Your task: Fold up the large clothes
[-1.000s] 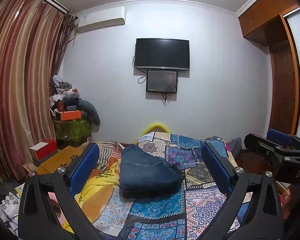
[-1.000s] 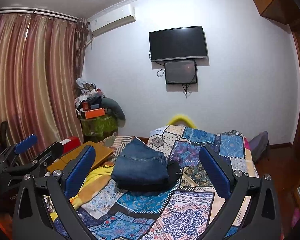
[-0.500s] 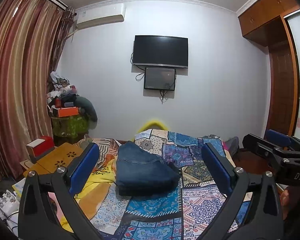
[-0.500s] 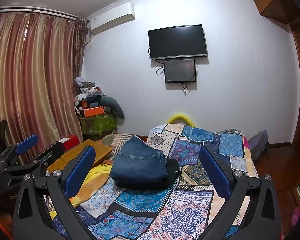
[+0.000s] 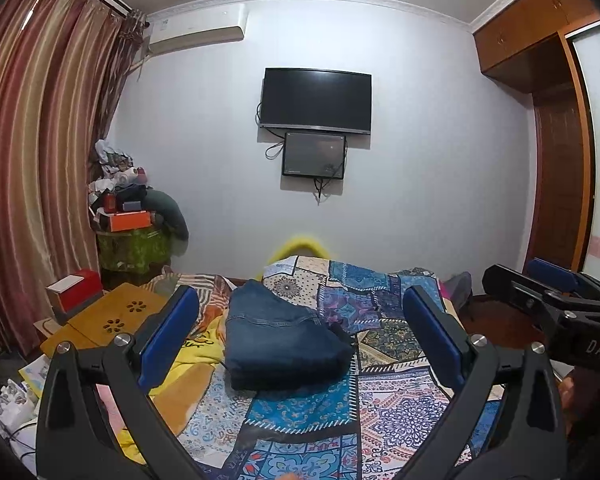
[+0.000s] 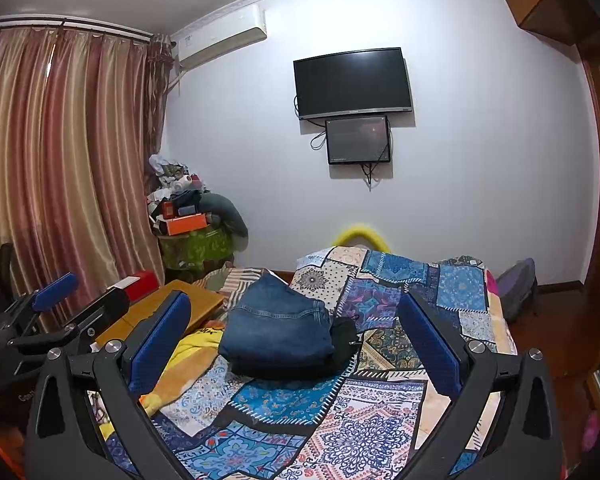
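On the bed (image 5: 380, 408) the jeans (image 5: 280, 340) look folded already; I've got both grippers, left (image 5: 300, 336) and right (image 6: 296, 340), wide open, empty, well back.

Dim, even light; fisheye-warped edges
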{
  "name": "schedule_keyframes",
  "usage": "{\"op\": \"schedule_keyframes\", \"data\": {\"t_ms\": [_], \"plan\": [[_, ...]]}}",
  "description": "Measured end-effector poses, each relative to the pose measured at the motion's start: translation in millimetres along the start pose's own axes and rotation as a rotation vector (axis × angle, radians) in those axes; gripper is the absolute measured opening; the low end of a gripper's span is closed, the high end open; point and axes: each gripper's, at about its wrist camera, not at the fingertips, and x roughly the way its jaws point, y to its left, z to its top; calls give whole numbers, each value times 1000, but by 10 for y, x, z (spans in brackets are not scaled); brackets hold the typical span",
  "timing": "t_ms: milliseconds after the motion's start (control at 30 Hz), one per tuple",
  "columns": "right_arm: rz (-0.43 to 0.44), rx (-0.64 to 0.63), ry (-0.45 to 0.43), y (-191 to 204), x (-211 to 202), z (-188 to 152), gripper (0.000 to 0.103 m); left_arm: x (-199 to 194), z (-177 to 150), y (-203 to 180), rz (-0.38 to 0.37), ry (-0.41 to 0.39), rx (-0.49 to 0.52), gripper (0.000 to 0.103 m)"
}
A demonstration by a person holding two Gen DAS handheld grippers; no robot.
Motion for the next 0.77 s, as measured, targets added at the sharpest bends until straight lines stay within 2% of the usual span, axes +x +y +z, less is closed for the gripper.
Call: {"op": "schedule_keyframes", "data": {"t_ms": [767], "plan": [[-7,4,16,1,36,-27,103,25,-70,-10,1,9,6,102]]}}
